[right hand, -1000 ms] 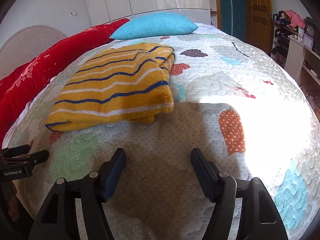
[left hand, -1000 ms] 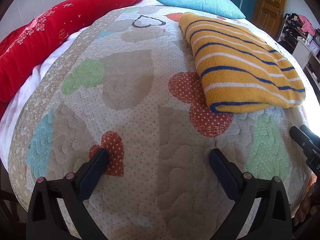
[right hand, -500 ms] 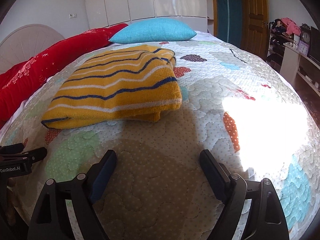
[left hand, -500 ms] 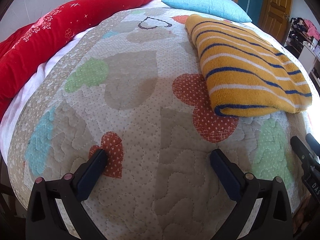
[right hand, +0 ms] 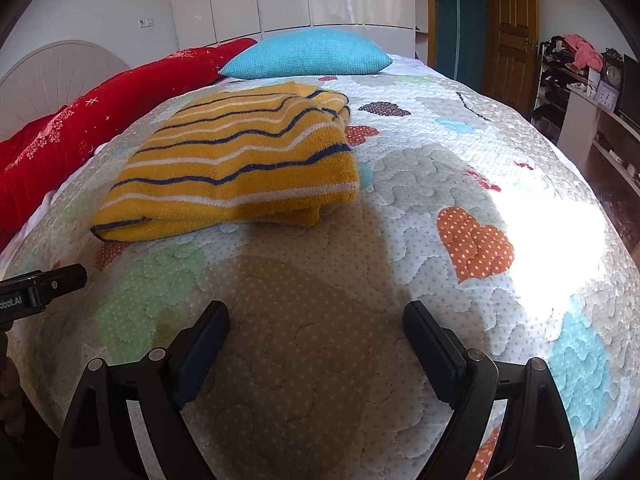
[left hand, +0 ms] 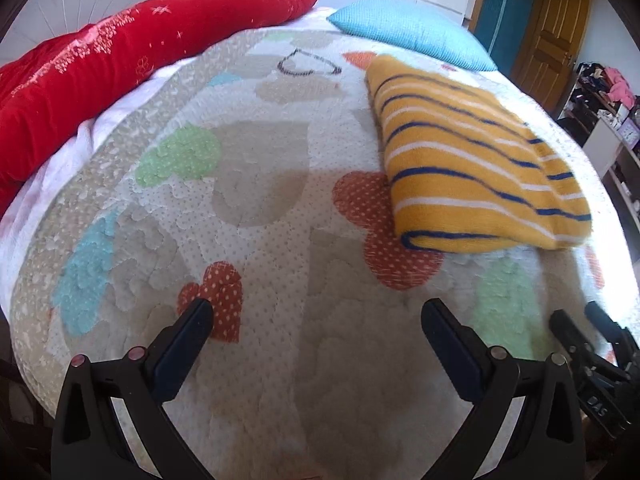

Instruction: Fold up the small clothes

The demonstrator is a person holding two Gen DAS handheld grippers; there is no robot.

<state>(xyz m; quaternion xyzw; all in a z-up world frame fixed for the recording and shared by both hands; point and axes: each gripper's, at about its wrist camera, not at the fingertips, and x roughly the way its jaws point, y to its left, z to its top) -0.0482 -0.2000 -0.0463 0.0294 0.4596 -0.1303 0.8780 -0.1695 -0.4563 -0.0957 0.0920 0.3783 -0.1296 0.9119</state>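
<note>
Nearest to me, my left gripper [left hand: 316, 316] hangs over the near edge of the quilt [left hand: 256, 240] with its fingers spread wide and nothing between them. My right gripper [right hand: 316, 318] does the same, just beside it, jaws wide and empty. I judge I hold both low and back here because there is no cloth within reach to pinch; neither touches the garment.

Further in lies the sweater [right hand: 236, 168], yellow with blue and white stripes, resting on the quilt toward the middle of the bed. It sits to the right of my left gripper and ahead-left of my right one, well apart from both. It lies as a flat, layered rectangle with a rounded fold along its near edge, so it looks to me already folded, which would explain my open, idle fingers.

Beyond it a blue pillow [right hand: 308, 58] and a red blanket [left hand: 120, 64] sit along the far side, clear of the working space.
</note>
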